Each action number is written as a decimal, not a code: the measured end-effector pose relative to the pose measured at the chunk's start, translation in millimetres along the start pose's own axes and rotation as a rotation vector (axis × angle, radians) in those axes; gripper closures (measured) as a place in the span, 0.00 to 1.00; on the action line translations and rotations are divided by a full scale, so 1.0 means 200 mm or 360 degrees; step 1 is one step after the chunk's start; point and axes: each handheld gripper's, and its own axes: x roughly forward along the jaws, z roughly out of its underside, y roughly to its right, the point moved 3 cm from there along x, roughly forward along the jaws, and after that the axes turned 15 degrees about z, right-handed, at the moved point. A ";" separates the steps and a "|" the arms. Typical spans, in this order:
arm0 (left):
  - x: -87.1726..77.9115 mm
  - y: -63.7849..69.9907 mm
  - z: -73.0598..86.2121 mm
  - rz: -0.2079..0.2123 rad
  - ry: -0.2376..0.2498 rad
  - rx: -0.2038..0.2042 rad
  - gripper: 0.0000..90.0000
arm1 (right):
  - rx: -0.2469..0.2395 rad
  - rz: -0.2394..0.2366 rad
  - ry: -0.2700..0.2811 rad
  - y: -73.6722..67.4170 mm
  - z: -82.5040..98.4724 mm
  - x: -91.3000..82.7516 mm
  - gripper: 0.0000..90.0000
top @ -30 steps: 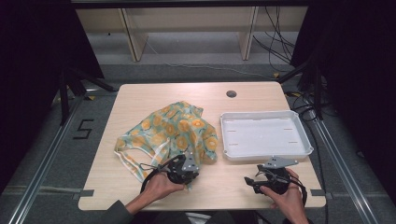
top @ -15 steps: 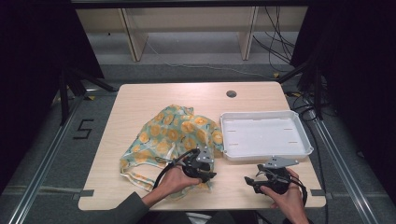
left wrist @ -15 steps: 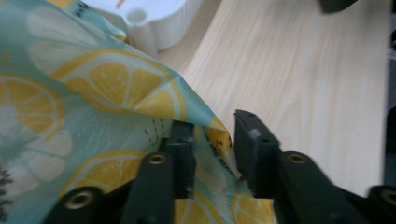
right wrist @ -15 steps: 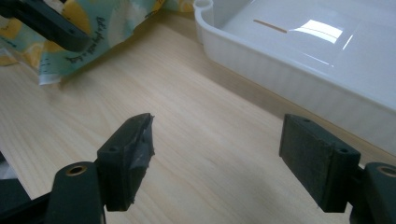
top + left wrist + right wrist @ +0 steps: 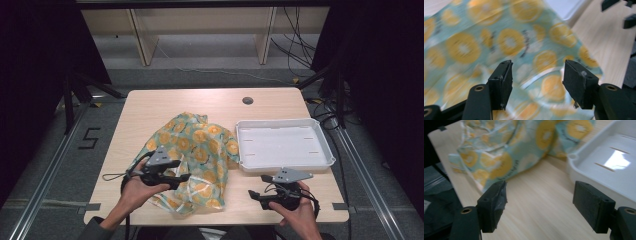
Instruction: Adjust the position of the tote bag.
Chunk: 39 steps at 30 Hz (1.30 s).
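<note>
A teal cloth with an orange-slice print (image 5: 200,150) lies crumpled on the middle of the wooden table (image 5: 200,102). My left gripper (image 5: 183,181) hovers over the cloth's near left part, pointing right. It is open, and in the left gripper view (image 5: 536,81) the cloth (image 5: 499,42) spreads under the jaws with nothing between them. My right gripper (image 5: 255,195) rests near the front edge, right of the cloth, pointing left. Its jaws stand open (image 5: 540,201) over bare wood, with the cloth (image 5: 506,152) ahead of them.
A white empty tray (image 5: 325,159) sits on the right of the table, its near corner (image 5: 574,157) touching the cloth's right edge. A round cable hole (image 5: 247,100) marks the far side. Shelving and cables stand on the floor beyond the table.
My left gripper went right over the cloth, then drew back left. The cloth has bunched and shifted towards the front edge. The right gripper has stayed put.
</note>
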 end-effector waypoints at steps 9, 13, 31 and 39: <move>-0.13 -0.05 0.12 -0.0187 -0.0054 -0.0014 0.38 | -0.0171 -0.0239 0.0037 -0.24 -0.10 0.10 0.39; -0.16 -0.08 0.17 -0.0266 -0.0037 -0.0038 0.36 | -0.0224 -0.0301 0.0005 -0.36 -0.14 0.17 0.41; -0.32 -0.19 0.26 -0.0449 -0.0019 -0.0041 0.35 | -0.0771 -0.0280 -0.0190 -0.60 -0.16 0.44 0.75; -0.29 -0.21 0.30 -0.0519 -0.0190 0.0084 0.35 | -0.0715 -0.0211 -0.0134 -0.41 -0.17 0.34 1.00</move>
